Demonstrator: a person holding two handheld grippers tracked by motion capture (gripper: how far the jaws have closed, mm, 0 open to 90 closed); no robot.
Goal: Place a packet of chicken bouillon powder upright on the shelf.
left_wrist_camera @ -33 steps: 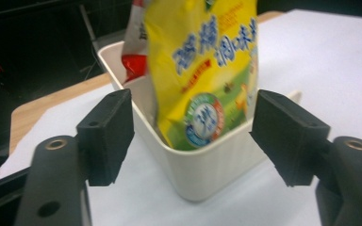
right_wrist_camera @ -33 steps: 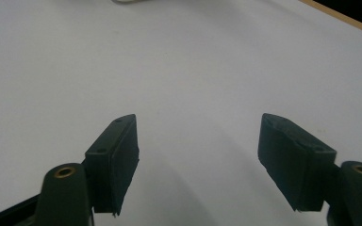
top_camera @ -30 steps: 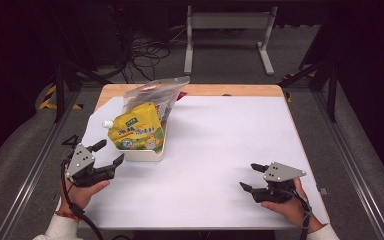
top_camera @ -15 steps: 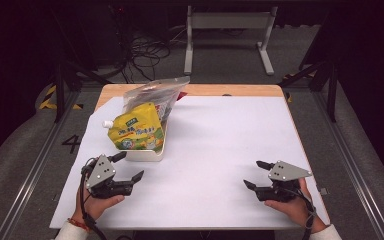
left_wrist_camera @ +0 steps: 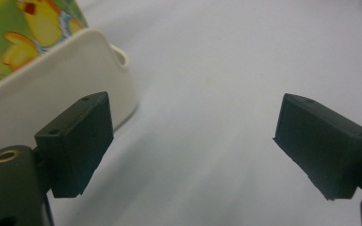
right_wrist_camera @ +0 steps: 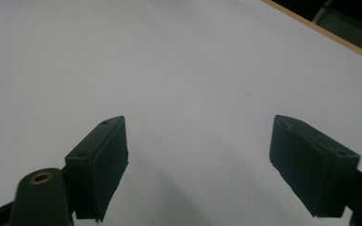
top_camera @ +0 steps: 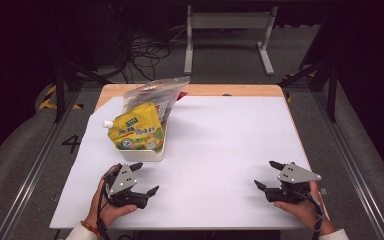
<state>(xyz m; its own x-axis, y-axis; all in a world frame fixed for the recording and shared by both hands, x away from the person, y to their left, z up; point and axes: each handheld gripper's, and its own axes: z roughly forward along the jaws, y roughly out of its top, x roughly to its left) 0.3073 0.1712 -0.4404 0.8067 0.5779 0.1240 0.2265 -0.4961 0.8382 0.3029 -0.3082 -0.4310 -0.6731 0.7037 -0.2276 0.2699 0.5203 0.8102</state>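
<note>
A yellow-green spouted pouch (top_camera: 136,131) printed with chicks stands in a white tray (top_camera: 147,155) at the table's left. A clear plastic bag (top_camera: 152,92) leans behind the pouch. My left gripper (top_camera: 147,177) lies low over the white sheet, just in front of the tray. Its jaws have just been opening and stand open with nothing between them. In the left gripper view the left gripper (left_wrist_camera: 193,122) has the tray (left_wrist_camera: 52,94) beside its left jaw. My right gripper (top_camera: 264,173) is near the front right. The right gripper (right_wrist_camera: 198,127) has also just been opening and holds nothing.
A white sheet (top_camera: 220,130) covers most of the wooden table (top_camera: 230,90), whose rim shows at the back. Dark floor, cables and a metal stand (top_camera: 227,35) lie beyond the far edge. Rails run along both sides.
My left gripper has moved right and lower, in front of the tray, and its jaws have spread. My right gripper has shifted slightly right with its jaws wider.
</note>
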